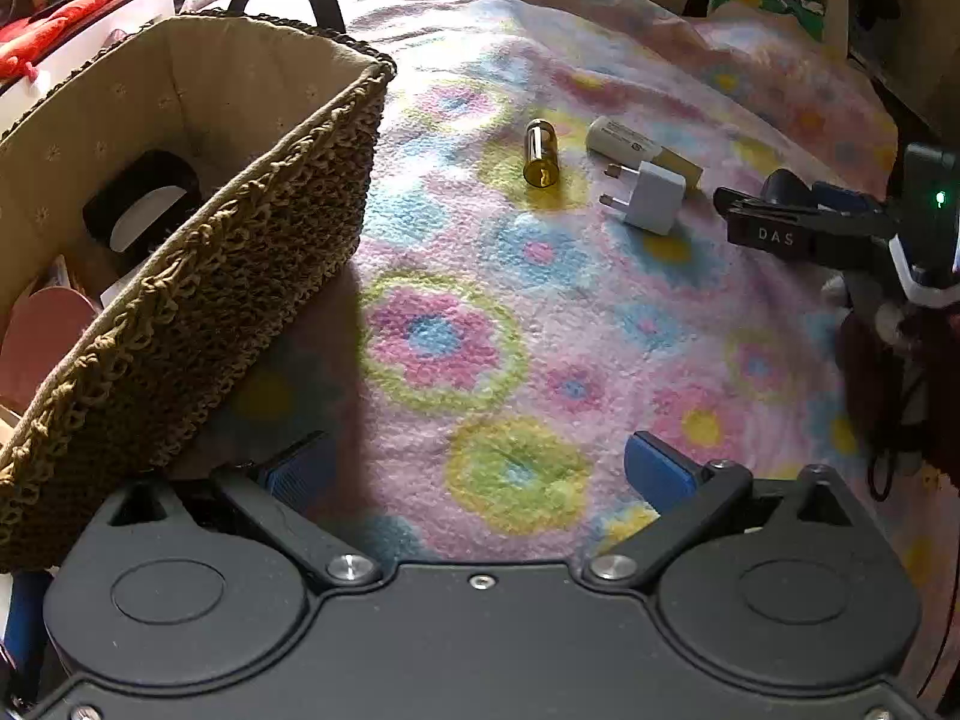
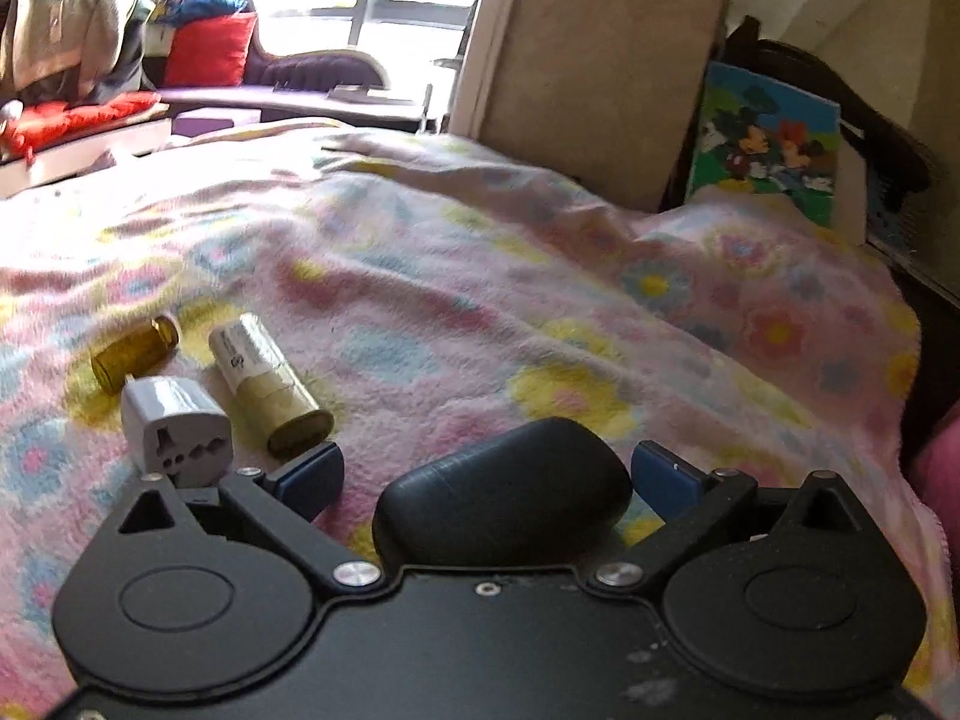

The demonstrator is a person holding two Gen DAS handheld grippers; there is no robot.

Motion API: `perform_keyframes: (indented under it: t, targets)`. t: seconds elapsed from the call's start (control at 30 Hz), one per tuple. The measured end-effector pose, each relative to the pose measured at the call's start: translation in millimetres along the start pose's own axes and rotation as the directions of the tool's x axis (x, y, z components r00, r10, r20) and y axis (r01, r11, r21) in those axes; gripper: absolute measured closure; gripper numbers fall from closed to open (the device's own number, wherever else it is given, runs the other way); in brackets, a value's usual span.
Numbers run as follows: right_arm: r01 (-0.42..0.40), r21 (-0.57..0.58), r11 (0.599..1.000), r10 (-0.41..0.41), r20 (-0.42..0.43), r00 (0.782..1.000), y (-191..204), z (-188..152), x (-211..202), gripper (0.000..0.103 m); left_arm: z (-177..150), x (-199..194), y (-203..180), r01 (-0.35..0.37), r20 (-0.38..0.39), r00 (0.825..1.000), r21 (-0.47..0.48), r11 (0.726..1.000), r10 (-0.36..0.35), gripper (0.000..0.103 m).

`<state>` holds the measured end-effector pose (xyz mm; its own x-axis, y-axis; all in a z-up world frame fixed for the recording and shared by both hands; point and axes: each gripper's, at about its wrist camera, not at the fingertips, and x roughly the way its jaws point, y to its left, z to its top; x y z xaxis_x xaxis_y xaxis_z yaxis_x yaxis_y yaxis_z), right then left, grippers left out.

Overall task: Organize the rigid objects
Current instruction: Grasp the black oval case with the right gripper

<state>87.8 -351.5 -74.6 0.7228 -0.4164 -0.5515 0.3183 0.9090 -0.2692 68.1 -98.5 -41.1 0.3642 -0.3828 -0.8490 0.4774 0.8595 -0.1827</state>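
Note:
A woven basket (image 1: pixel 252 252) with a beige lining stands at the left on a flowered blanket (image 1: pixel 456 348); it holds a black-and-white item (image 1: pixel 144 204) and a pink item (image 1: pixel 42 336). On the blanket lie an amber vial (image 1: pixel 541 151), a white and tan tube (image 1: pixel 642 150) and a white plug adapter (image 1: pixel 651 195). My left gripper (image 1: pixel 480 468) is open and empty beside the basket's near corner. My right gripper (image 2: pixel 486 471) is open, with a black oval case (image 2: pixel 504 492) lying between its fingers. The vial (image 2: pixel 135 354), tube (image 2: pixel 270 384) and adapter (image 2: pixel 177 432) lie to its left.
The right gripper also shows in the left wrist view (image 1: pixel 780 222), right of the adapter. A cartoon picture book (image 2: pixel 771 150) leans at the bed's far right. A padded headboard panel (image 2: pixel 600 60) stands behind the bed. Red cushions (image 2: pixel 78 114) lie beyond the far left edge.

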Motion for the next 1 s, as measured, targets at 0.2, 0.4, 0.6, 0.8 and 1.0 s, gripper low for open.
perform_keyframes:
  t: [0.2,0.4,0.6,0.8,1.0]
  targets:
    - [-0.015,0.081,0.997,0.015,-0.002,1.000,-6,-13,-16,0.042,-2,-2,3,0.006,0.004,1.000,-0.011,1.000,-0.006,0.004]
    - [-0.021,0.185,0.982,0.021,0.003,1.000,-11,-46,-51,0.052,-2,0,-2,0.015,-0.009,1.000,0.001,1.000,-0.015,0.004]
    - [0.016,0.234,0.972,-0.011,-0.021,1.000,-9,-46,-61,0.026,-3,1,-8,0.019,-0.014,1.000,0.020,1.000,-0.019,0.004]
    - [0.090,0.353,0.931,-0.082,-0.036,0.996,-10,-21,-51,0.026,-3,-2,-9,0.021,0.001,1.000,0.018,1.000,-0.021,0.004]
    - [-0.078,0.298,0.951,0.084,-0.006,0.996,15,40,-41,0.051,-2,0,-10,0.019,-0.008,1.000,0.013,1.000,-0.019,0.004]
